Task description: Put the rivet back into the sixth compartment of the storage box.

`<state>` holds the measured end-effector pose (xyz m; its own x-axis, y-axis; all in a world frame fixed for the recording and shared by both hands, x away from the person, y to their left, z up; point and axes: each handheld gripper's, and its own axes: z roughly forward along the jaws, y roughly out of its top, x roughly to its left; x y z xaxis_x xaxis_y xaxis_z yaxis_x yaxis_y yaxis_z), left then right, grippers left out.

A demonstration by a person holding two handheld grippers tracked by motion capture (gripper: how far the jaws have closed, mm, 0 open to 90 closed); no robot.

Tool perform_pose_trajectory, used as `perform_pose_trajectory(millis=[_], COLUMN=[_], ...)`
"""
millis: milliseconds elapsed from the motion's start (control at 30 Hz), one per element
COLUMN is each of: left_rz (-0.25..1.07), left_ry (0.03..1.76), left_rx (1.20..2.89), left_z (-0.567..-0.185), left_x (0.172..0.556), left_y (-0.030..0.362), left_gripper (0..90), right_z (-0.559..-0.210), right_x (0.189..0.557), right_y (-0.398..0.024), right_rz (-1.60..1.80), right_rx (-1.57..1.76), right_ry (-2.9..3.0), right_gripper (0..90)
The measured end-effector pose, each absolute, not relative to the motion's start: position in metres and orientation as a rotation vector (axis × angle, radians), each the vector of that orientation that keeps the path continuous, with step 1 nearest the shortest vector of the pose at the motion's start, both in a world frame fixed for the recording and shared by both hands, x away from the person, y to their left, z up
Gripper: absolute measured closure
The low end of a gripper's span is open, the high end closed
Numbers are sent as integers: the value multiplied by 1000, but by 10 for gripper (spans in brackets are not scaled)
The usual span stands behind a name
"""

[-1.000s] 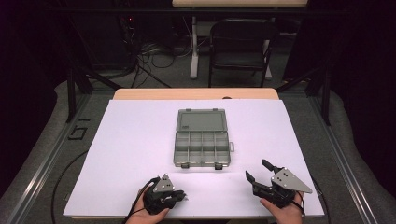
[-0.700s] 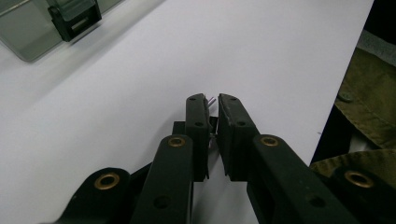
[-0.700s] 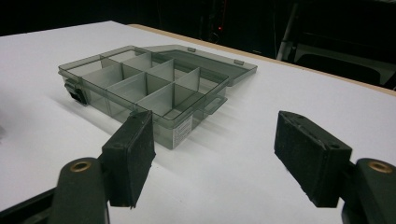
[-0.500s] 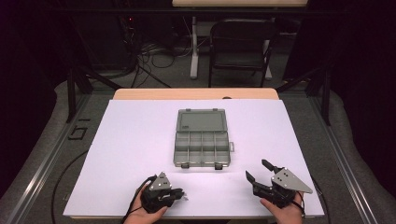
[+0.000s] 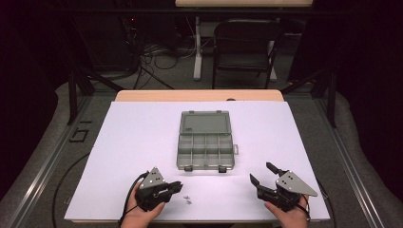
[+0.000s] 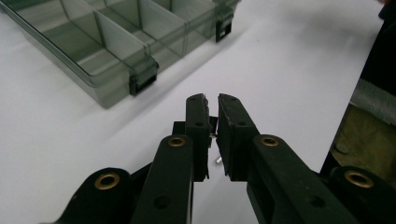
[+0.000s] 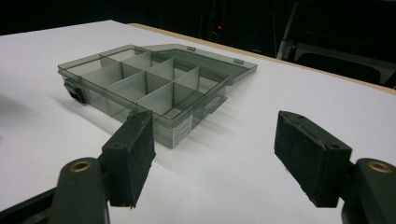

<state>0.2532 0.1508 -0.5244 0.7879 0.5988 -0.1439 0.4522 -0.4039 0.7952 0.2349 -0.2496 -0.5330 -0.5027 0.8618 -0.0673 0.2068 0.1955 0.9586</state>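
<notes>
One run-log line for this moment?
left hand-held gripper: shut on small screw | right hand-held gripper: open, empty | organizer box: lid open

Ahead of the left gripper [image 6: 211, 116], of matt black plastic, lies a box [image 6: 116, 42] of smooth, glossy, smoke-tinted see-through plastic. The table [image 6: 289, 60] beneath looks matt white.
</notes>
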Motion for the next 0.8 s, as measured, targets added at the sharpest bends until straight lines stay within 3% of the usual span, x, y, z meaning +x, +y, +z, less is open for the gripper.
perform_pose_trajectory(millis=[800], left_rz=[259], left_ry=[809], left_rx=[1943], left_z=[-497], left_x=[288], left_y=[138], left_gripper=[829], right_z=[-534], right_x=[236], right_y=[-249], right_rz=[1329], right_rx=[1010], right_ry=[1839], right_gripper=[286])
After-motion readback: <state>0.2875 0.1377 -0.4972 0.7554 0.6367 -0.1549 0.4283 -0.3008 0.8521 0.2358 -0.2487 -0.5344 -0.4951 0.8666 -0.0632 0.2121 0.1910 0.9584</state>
